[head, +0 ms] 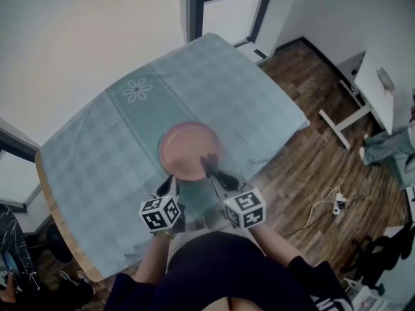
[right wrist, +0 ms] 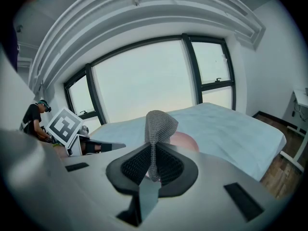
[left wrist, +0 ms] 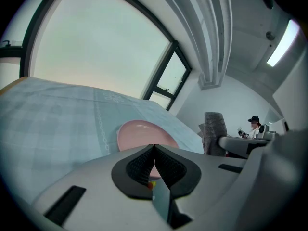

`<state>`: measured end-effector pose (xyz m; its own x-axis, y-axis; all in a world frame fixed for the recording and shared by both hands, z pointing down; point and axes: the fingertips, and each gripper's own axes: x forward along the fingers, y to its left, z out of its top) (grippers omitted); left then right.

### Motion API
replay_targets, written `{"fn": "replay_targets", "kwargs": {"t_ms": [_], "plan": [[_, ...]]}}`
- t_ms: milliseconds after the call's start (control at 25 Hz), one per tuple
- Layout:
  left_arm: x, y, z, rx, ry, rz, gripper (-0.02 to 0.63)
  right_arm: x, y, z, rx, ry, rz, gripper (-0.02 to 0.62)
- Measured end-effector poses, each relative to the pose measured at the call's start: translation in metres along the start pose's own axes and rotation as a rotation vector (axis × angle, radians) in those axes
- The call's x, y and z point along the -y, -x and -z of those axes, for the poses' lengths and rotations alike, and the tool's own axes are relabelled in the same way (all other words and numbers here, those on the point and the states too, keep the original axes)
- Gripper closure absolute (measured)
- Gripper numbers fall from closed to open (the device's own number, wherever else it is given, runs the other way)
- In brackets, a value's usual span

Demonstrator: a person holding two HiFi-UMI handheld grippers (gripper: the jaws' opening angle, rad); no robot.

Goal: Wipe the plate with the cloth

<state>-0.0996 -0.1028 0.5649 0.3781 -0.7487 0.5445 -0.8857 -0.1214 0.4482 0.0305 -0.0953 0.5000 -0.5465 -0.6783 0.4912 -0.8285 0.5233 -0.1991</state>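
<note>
**Left gripper** [left wrist: 154, 151]: jaws pressed flat together, nothing between the pads. Tilted downward, tip just short of the plate's near-left rim in the head view. Marker cube [head: 160, 212] at the rear, nearest the person's body.

**Right gripper** [right wrist: 154, 161]: jaws clamped on the cloth. Tilted downward, tip over the plate's near-right rim. Contact with the plate not determinable. Second marker cube [head: 244, 207] at the rear. Set just beside the left gripper, the two bodies roughly parallel.

**Cloth** [right wrist: 158, 125]: grey, knitted or mesh texture. Pinched at its lower part between the right gripper's pads, with a bunched fold standing up above the jaw tips. Seen from the left gripper as a grey upright shape off to its right.

**Plate** [head: 189, 150]: pink, round and shallow, lying flat. Directly ahead of and below both sets of jaws. Partly hidden behind the cloth in the right gripper view.

**Tablecloth** [head: 214, 83]: pale teal, checked, with a plainer band across it bearing a white flower motif. Spread under the plate and beyond both grippers.

**Table** [head: 54, 212]: wooden edge exposed to the left gripper's left.

**Window** [right wrist: 144, 81]: large, dark-framed, beyond the far end of the table.

**Floor** [head: 318, 154]: wood parquet, off to the right gripper's right.
</note>
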Motion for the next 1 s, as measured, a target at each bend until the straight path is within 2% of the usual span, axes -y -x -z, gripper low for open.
{"fn": "replay_targets", "kwargs": {"t_ms": [640, 800, 1000], "plan": [[-0.052, -0.048, -0.016, -0.059, 0.06, -0.085, 0.585, 0.021, -0.075, -0.022, -0.069, 0.043, -0.058, 0.562], [-0.065, -0.059, -0.013, -0.085, 0.077, -0.096, 0.508, 0.025, -0.094, -0.02, -0.098, 0.06, -0.061, 0.561], [-0.076, -0.074, -0.011, -0.112, 0.097, -0.089, 0.45, 0.029, -0.115, -0.02, -0.117, 0.078, -0.054, 0.562]]}}
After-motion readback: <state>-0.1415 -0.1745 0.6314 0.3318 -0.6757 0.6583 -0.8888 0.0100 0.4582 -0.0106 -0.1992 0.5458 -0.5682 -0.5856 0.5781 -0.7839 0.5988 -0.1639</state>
